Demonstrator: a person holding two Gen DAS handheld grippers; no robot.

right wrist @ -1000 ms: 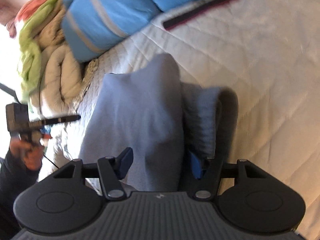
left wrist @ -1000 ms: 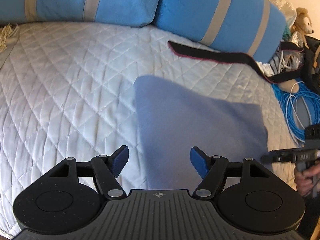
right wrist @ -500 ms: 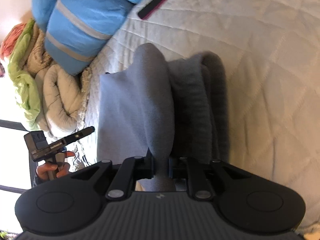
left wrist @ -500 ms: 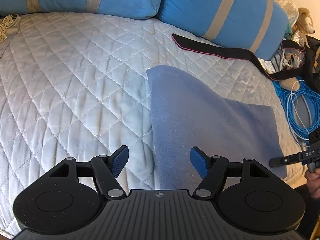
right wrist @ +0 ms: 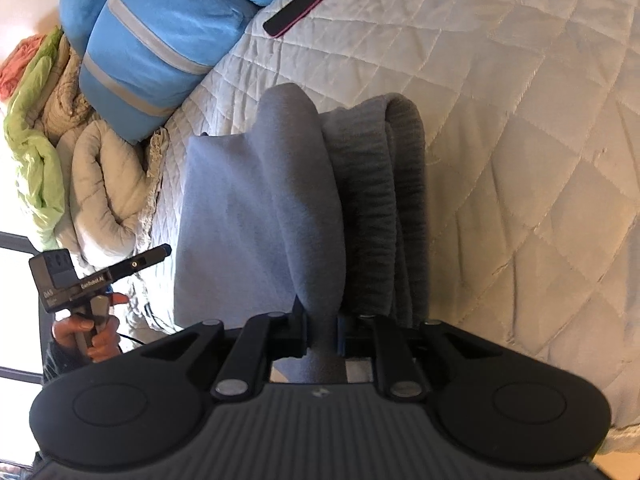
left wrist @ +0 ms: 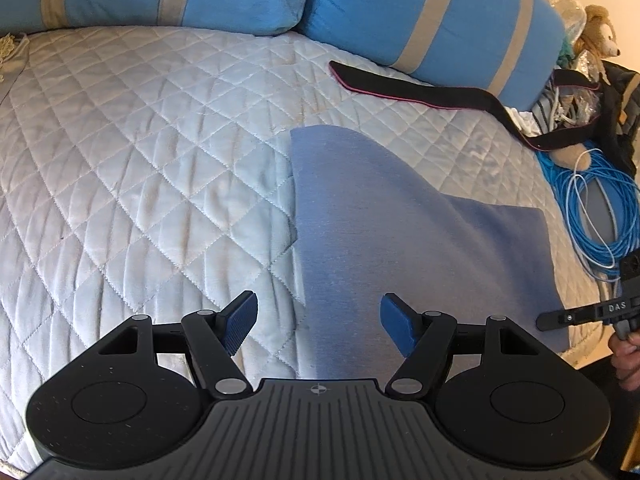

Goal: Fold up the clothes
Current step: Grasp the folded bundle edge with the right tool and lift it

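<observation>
Left gripper [left wrist: 318, 326] body: matte black, ribbed centre plate, two round housings, small crosshair mark.
Left fingers [left wrist: 240, 320]: blue ribbed pads on black linkage bars with silver pivot screws.
Right gripper [right wrist: 320, 330] body: same black build, silver screws, blue pad edge.
Handle seen from the right wrist: black, white lettering.
Left hand [right wrist: 86, 330]: bare skin, dark sleeve.

1. The bed [left wrist: 152, 152] carries a white diamond-quilted cover.
2. Two blue pillows [left wrist: 432, 20] with beige stripes lie at 12 o'clock.
3. A black strap [left wrist: 416, 90] lies just before them, at 1 o'clock.
4. The grey-blue garment [left wrist: 360, 216] lies toward 4 o'clock.
</observation>
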